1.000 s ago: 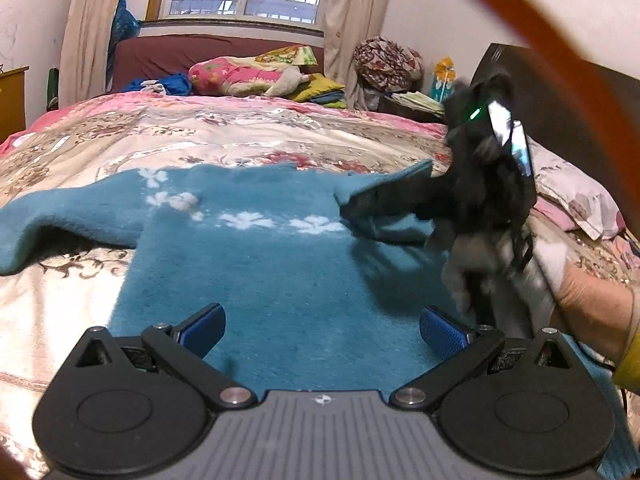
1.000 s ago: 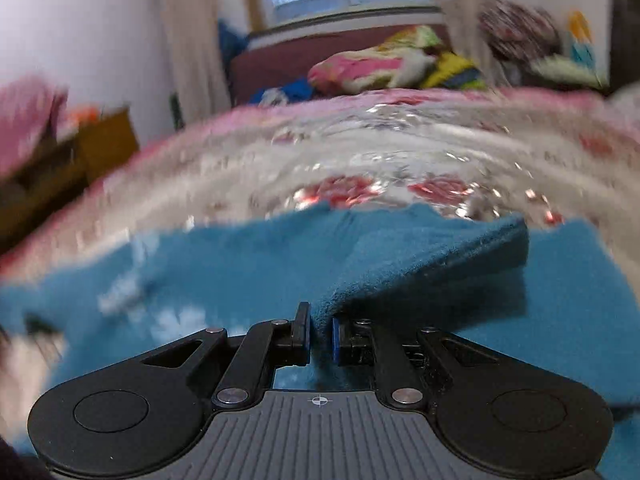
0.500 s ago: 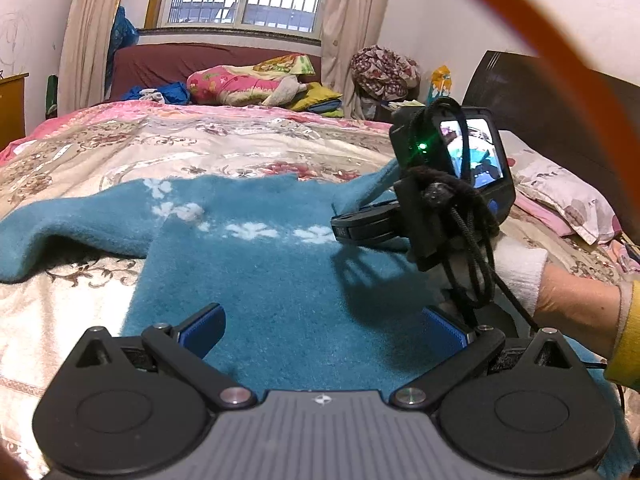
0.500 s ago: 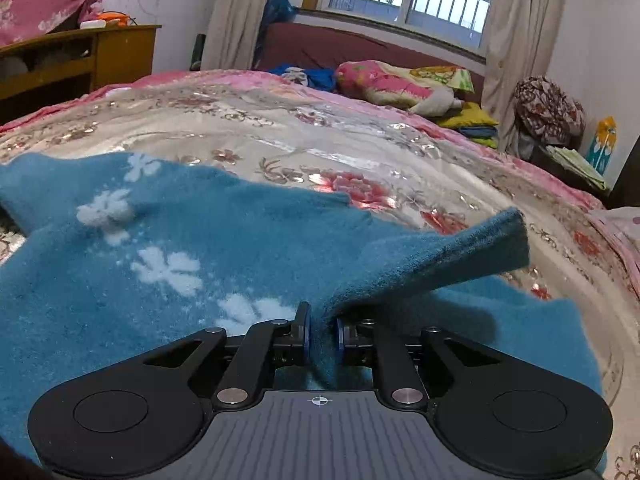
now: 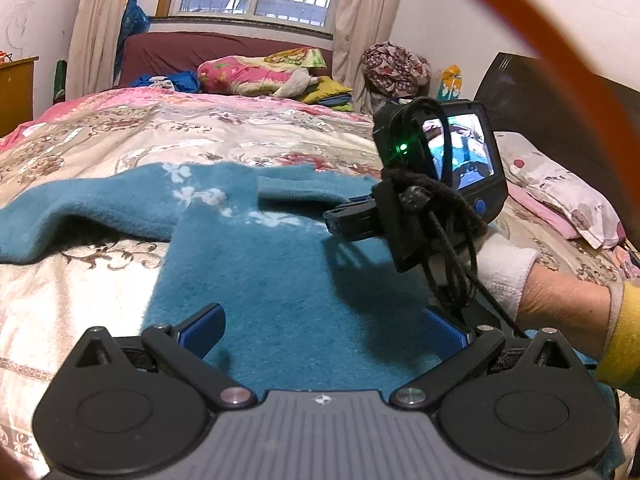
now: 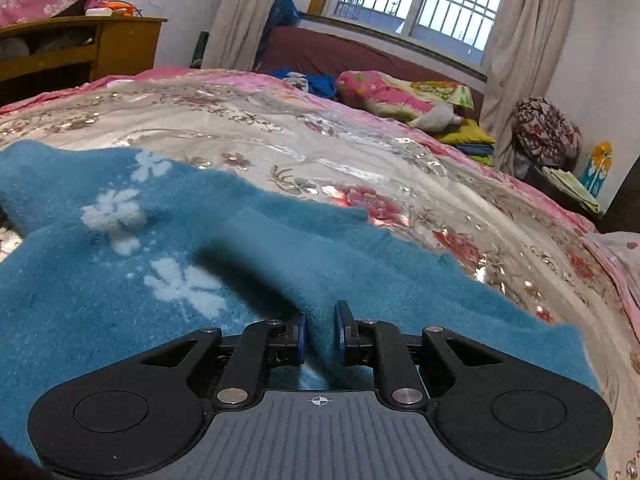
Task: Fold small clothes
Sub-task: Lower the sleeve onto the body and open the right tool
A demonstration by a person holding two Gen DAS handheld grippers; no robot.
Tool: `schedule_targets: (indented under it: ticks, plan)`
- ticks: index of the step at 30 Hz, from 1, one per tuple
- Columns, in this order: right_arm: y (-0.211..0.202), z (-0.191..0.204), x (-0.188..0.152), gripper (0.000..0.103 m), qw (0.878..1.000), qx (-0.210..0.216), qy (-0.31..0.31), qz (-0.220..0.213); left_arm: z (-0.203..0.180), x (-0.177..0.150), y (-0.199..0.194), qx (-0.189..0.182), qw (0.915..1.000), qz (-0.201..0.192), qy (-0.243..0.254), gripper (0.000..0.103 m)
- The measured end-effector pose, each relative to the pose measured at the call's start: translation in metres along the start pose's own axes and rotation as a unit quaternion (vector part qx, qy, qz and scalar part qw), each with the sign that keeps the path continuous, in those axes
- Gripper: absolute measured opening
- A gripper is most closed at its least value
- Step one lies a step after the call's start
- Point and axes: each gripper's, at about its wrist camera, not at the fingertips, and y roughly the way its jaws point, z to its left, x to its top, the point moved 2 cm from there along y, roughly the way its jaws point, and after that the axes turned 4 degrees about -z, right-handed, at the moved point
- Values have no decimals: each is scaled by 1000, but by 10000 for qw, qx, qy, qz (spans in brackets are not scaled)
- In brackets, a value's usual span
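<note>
One sleeve [image 6: 280,240] pinched in the right gripper [image 6: 320,334], left gripper [image 5: 320,326] wide above the teal sweater [image 5: 280,280]: best laid flat across, cuff square.

sweater [image 5: 280,272] hem behind hand-held gripper body, left sleeve end cut off — unseen

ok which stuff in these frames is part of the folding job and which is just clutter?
In play:
- teal sweater spread on the bed
- its sleeve, pinched in the right tool
- left tool, open over the sweater

Lying about:
- bedspread
- pink bundle
- patterned bag
- pillow
- wooden cabinet
</note>
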Motion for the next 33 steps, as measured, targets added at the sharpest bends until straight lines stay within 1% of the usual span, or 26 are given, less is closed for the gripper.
schedule_targets:
  ticks: [5, 9, 14, 21, 27, 31, 33]
  plan:
    - [1, 5, 0, 14, 9998, -97, -141, -74, 0, 1, -2, -9, 10000, -34, 54, 103]
    - [-2, 2, 2, 13, 9998, -94, 24, -174, -2, 1, -2, -19, 9999, -35, 100, 103]
    - [-6, 6, 10, 12, 9995, -30, 51, -309, -3, -1, 0, -4, 9999, 1, 129, 103]
    - [2, 14, 8, 12, 9997, 66, 168, -174, -3, -1, 0, -8, 9999, 16, 129, 103]
    - [3, 18, 5, 13, 9998, 108, 75, -127, -4, -2, 0, -23, 9998, 49, 203, 103]
    - [1, 14, 10, 13, 9994, 198, 251, -133, -3, 0, -4, 8, 9999, -37, 154, 103]
    - [3, 17, 11, 13, 9995, 227, 189, -82, -2, 0, -3, 11, 9999, -2, 151, 103]
